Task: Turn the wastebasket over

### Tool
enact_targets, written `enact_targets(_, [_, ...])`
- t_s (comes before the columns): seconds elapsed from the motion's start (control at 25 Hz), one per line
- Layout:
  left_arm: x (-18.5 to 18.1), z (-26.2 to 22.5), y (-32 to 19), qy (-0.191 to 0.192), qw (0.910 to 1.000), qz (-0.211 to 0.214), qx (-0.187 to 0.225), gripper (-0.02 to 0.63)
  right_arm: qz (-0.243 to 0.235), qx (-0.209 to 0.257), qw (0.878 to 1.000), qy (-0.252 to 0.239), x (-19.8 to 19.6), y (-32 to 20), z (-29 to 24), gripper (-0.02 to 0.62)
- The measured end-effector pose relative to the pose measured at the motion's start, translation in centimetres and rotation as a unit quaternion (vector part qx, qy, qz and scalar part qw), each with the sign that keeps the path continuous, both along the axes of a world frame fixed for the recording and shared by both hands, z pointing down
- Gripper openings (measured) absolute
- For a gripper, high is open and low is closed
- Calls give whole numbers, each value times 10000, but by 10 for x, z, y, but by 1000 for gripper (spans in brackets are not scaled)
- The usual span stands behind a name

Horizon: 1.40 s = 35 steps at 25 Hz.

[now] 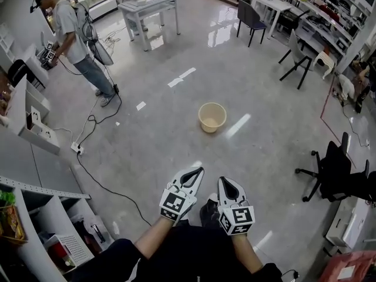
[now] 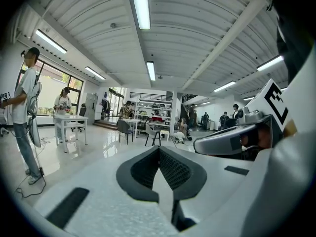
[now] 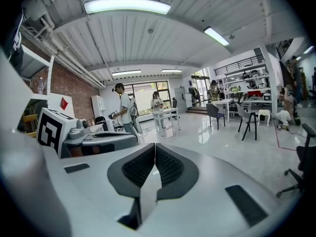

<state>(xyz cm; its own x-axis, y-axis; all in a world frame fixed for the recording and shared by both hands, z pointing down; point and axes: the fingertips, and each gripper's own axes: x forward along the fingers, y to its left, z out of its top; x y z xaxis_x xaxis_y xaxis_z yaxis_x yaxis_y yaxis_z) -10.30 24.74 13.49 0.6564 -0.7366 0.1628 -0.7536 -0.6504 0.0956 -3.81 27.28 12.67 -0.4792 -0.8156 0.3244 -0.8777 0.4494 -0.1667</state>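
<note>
A cream wastebasket (image 1: pixel 212 117) stands upright on the glossy grey floor, its mouth facing up, some way ahead of me. My left gripper (image 1: pixel 198 170) and right gripper (image 1: pixel 225 181) are held side by side low in the head view, well short of the basket, both shut with nothing between the jaws. In the left gripper view the left gripper (image 2: pixel 159 148) has its tips pressed together. The right gripper (image 3: pixel 155 145) looks the same in its own view. Neither gripper view shows the basket.
A person (image 1: pixel 76 40) stands at the left with cables (image 1: pixel 94 122) trailing over the floor. A white table (image 1: pixel 150 7) is at the back, dark chairs (image 1: pixel 252 19) at the back right, an office chair (image 1: pixel 335 172) at right, and shelving (image 1: pixel 35 216) at near left.
</note>
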Motion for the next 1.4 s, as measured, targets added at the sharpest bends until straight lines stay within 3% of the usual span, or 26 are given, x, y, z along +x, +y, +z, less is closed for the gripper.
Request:
enact_targets(0.64, [45, -4, -89, -84, 9988, -473, -47, 8, -398, -89, 9990, -155, 51, -90, 0, 11])
enact_targets(1.08, [99, -4, -118, -222, 9988, -448, -5, 8, -390, -98, 9988, -297, 106, -120, 4, 11])
enact_targets(1.4, [106, -2, -130, -391, 9986, -344, -75, 8, -234, -195, 9984, -483, 118, -132, 12, 12])
